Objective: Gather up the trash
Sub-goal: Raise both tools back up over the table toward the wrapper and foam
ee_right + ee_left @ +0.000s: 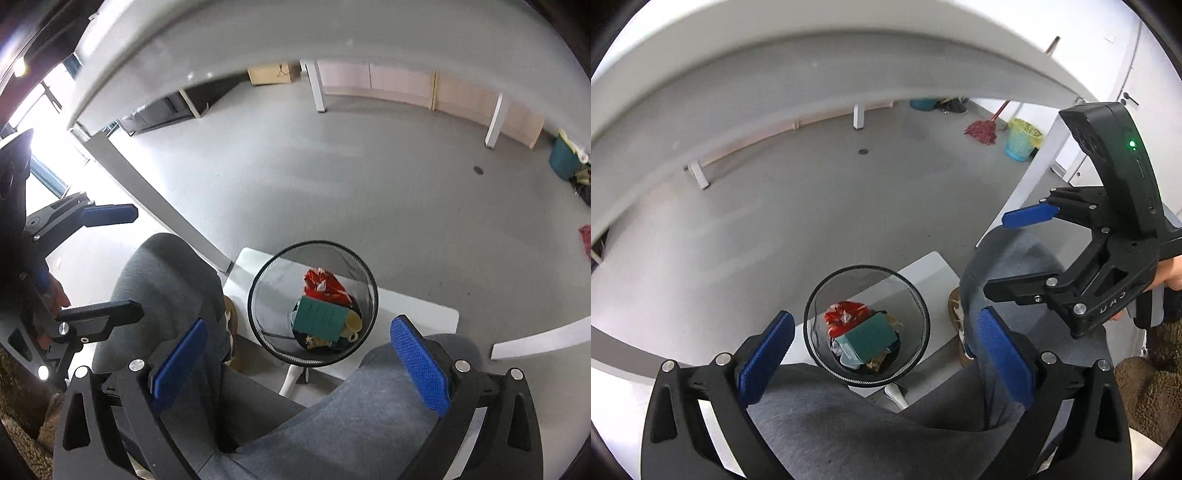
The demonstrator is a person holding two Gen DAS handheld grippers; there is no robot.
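A black wire-mesh bin [812, 306] stands on the floor between the person's knees; it also shows in the right wrist view [258, 291]. Inside lie a teal box [866, 338] [320, 318], a red wrapper [842, 312] [322, 282] and other scraps. My left gripper [882, 350] is open and empty, held above the bin. My right gripper [299, 354] is open and empty, also above the bin. The right gripper shows in the left wrist view [1015, 254], and the left gripper shows in the right wrist view [125, 258].
The white table edge [812, 59] arches overhead, with a table leg [1027, 177] at right. The person's grey-trousered legs [849, 417] flank the bin. A white floor plate [931, 273] lies under the bin. A red mop [982, 131] and a blue basket [1021, 142] stand far off.
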